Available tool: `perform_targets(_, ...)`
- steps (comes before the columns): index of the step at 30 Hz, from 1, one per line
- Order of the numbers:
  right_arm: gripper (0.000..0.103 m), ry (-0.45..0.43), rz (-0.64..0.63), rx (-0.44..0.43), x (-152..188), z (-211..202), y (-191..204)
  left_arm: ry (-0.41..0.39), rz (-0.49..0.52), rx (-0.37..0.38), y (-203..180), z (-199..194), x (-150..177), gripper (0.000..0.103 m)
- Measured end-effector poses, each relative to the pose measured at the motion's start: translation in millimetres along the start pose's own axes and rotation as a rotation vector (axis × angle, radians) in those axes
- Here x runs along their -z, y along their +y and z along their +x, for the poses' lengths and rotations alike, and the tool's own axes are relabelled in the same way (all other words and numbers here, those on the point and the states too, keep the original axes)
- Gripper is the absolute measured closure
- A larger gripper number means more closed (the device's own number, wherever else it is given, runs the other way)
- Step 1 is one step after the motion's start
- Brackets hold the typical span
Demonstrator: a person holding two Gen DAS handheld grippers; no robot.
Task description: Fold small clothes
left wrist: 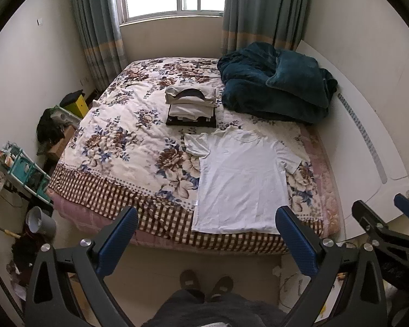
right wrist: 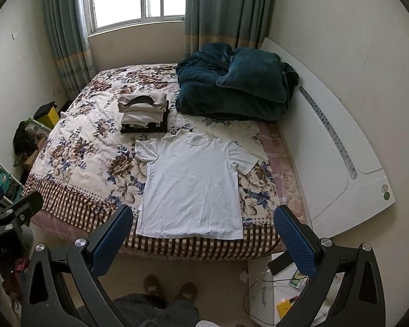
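Two grippers hover spread apart above a flat white short-sleeved T-shirt (right wrist: 193, 179) on the floral-quilted bed (right wrist: 95, 147).

Left gripper (left wrist: 205, 234) and right gripper (right wrist: 203, 231) both hold their blue-padded fingers wide, gripping nothing, well short of the shirt's hem at the bed's near edge. Just beyond its collar sits a stack of folded cream and black clothes (right wrist: 144, 114), beside a heaped dark teal plush blanket (right wrist: 231, 84).

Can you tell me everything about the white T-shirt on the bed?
The white T-shirt is plain, with short sleeves and a round collar, and looks like thin soft cloth. It lies spread flat and unfolded on the flowery bedspread, collar toward the window, hem at the near checked edge. Its left sleeve is a bit crumpled. A tiny tag sticks out at one side seam. Nothing touches it but the bedspread.
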State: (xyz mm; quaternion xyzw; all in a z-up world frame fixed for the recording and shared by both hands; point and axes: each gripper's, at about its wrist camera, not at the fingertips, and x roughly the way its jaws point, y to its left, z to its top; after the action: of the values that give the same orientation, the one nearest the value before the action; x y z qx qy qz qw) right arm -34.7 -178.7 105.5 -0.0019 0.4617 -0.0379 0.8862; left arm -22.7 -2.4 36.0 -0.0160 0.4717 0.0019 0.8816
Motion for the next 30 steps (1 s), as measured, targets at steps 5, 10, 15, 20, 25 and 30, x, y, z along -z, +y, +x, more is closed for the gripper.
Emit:
perform_targets(5, 0.000, 0.008, -0.013, -0.010, 6, 0, -6, 0.005, -0.023, -0.005, 0, 4, 5, 0.000)
perform_targets(10, 0.000, 0.012, -0.020, -0.014, 5, 8, -11, 0.005, -0.049, -0.026, -2, 9, 9, 0.000)
perform_targets(15, 0.000, 0.011, -0.008, -0.007, -3, 35, -25, -0.047, -0.074, -0.059, -3, 28, -1, 0.000)
perform_targets(20, 0.000, -0.018, 0.039, 0.037, -17, 92, -40, -0.064, -0.051, -0.105, -7, 92, -29, 0.000)
perform_targets(25, 0.000, 0.003, 0.089, 0.094, -48, 176, -51, -0.041, 0.021, -0.124, -23, 177, -61, 0.000)
perform_targets(30, 0.000, 0.044, 0.161, 0.121, -82, 282, -62, 0.023, 0.079, -0.133, -36, 284, -104, 0.000)
